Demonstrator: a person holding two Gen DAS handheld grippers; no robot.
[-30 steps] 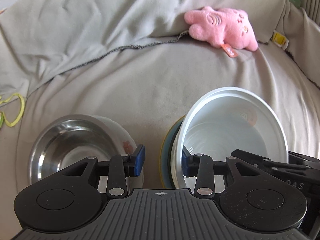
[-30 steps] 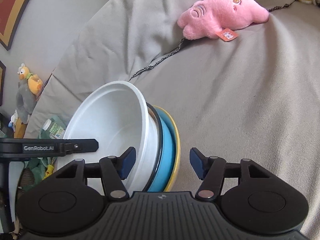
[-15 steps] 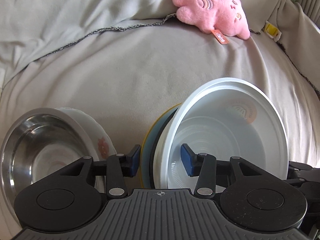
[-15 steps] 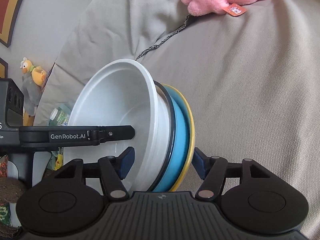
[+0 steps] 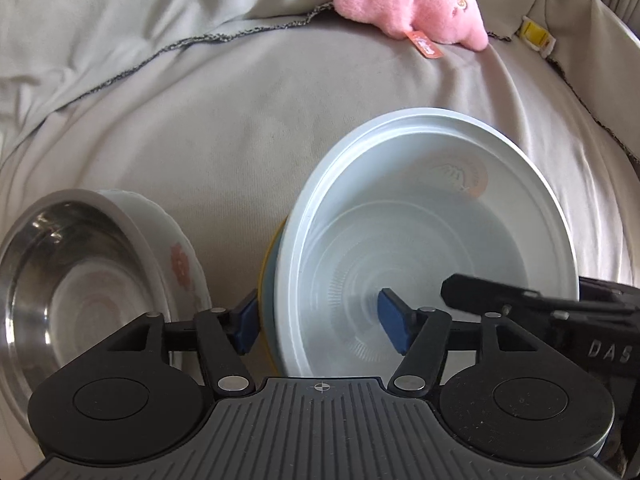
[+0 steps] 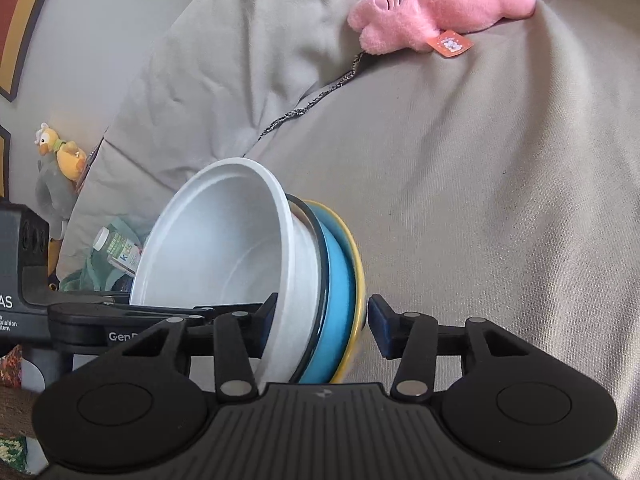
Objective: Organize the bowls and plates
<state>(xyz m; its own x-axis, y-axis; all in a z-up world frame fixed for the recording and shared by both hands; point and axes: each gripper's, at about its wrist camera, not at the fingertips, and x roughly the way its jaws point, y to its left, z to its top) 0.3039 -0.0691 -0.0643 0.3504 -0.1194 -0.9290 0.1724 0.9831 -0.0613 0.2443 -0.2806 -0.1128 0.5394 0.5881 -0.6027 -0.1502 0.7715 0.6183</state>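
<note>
Nearest, the left tool (image 5: 316,322) has its jaws opening wide, both pads clear of the stack's near edge, which sits between them, so no grip there. The right tool (image 6: 320,326) comes in from the other side, jaws closing around the same stack; the left pad is at the white bowl's wall and the right pad just beside the yellow rim, with a sliver of gap showing, so not clamped yet as far as I can tell. The stack is a white bowl (image 5: 428,240) nested in a blue plate (image 6: 340,276) over a yellow plate (image 6: 357,264), tipped up on edge on the grey sofa cover (image 5: 240,132), the bowl's mouth facing the left tool. Key relation: the stack's rims run straight through both tools' gaps, and the right tool looks set to take it over. Just left of the stack is a steel bowl (image 5: 52,276) in a floral white bowl (image 5: 180,256), also tilted. Further back is a pink plush toy (image 5: 412,4) at the cushion seam.
</note>
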